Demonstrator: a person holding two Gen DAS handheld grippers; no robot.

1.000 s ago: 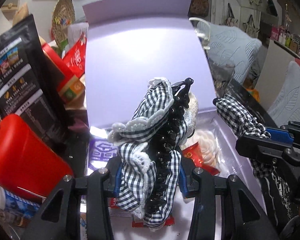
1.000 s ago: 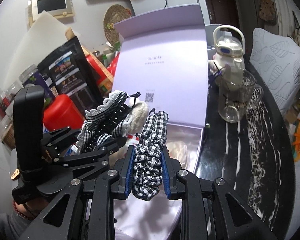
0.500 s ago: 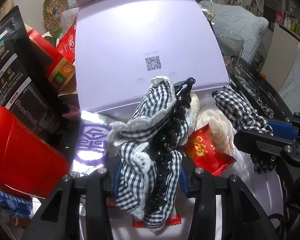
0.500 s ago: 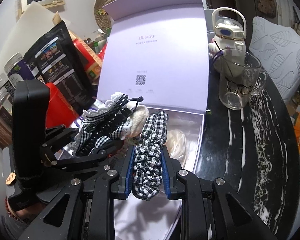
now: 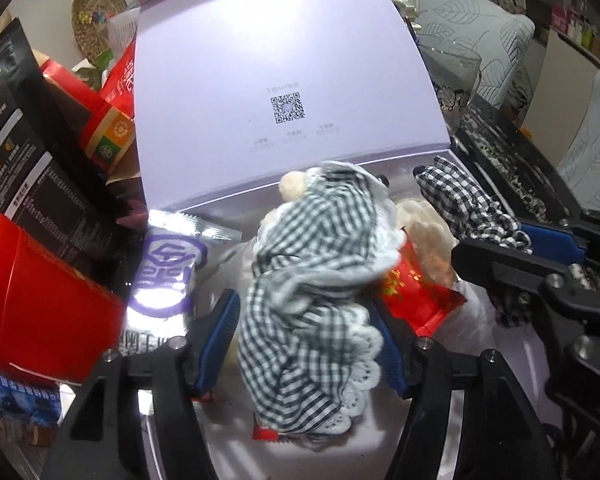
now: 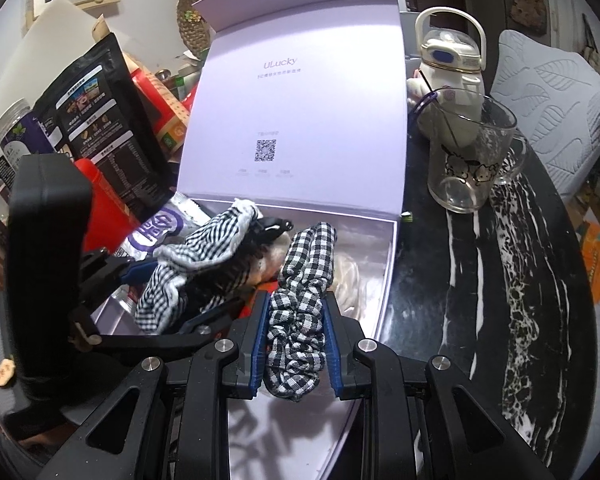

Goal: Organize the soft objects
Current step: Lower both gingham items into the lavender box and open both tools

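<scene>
Left gripper (image 5: 306, 320): your jaws stood wide; the gingham bow clip (image 5: 320, 276) lay between them over the lilac box (image 6: 374, 280)
Right gripper (image 6: 294, 334): you clamped the checked scrunchie (image 6: 300, 304), long axis forward above the box; nearer its right wall

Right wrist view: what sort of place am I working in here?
Most likely a lived-in home, at a cluttered black marble-patterned table. Snack bags, a cartoon-printed glass mug and leaf-quilted cushions point to a living or dining corner, not a lab.
</scene>
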